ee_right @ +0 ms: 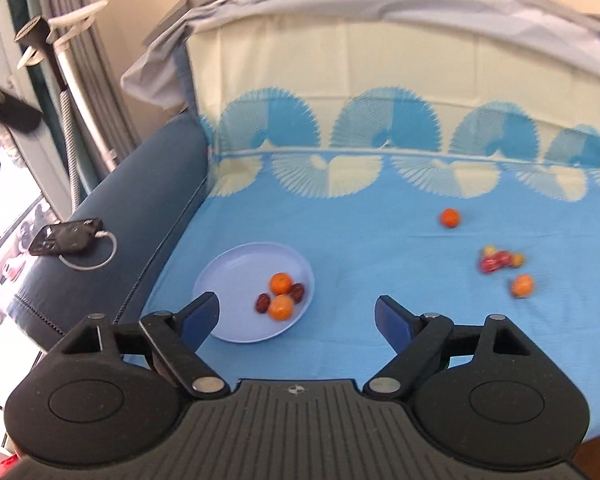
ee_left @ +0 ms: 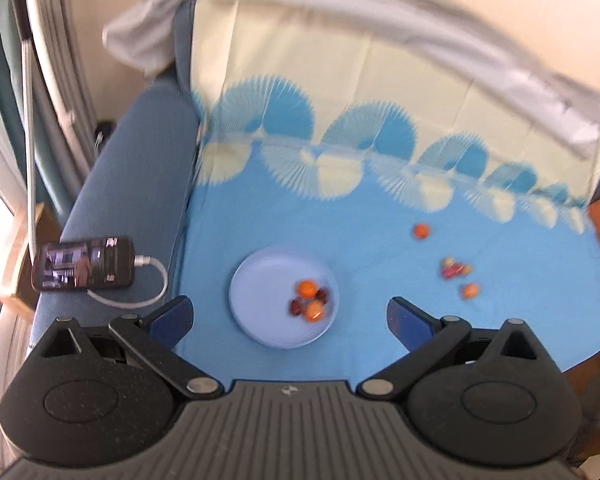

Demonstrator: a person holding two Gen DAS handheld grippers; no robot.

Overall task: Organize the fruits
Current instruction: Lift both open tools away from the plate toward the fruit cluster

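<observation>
A light blue plate (ee_left: 260, 280) (ee_right: 236, 272) lies on the blue sheet and holds two small oranges (ee_left: 307, 289) (ee_right: 281, 283) and two dark red dates (ee_left: 296, 306) (ee_right: 262, 303). On the sheet to the right lie an orange (ee_left: 421, 231) (ee_right: 449, 218), another orange (ee_left: 470, 291) (ee_right: 522, 285) and a small cluster of red and yellow fruits (ee_left: 453, 269) (ee_right: 496, 261). My left gripper (ee_left: 290, 320) is open and empty, above the plate's near side. My right gripper (ee_right: 296, 316) is open and empty, just right of the plate.
A phone (ee_left: 82, 264) (ee_right: 66, 237) with a white cable lies on the dark blue sofa armrest (ee_left: 140, 184) at the left. The cream and blue patterned cloth covers the backrest (ee_right: 360, 80). A grey blanket (ee_left: 420, 28) drapes over the top. Curtains hang at far left.
</observation>
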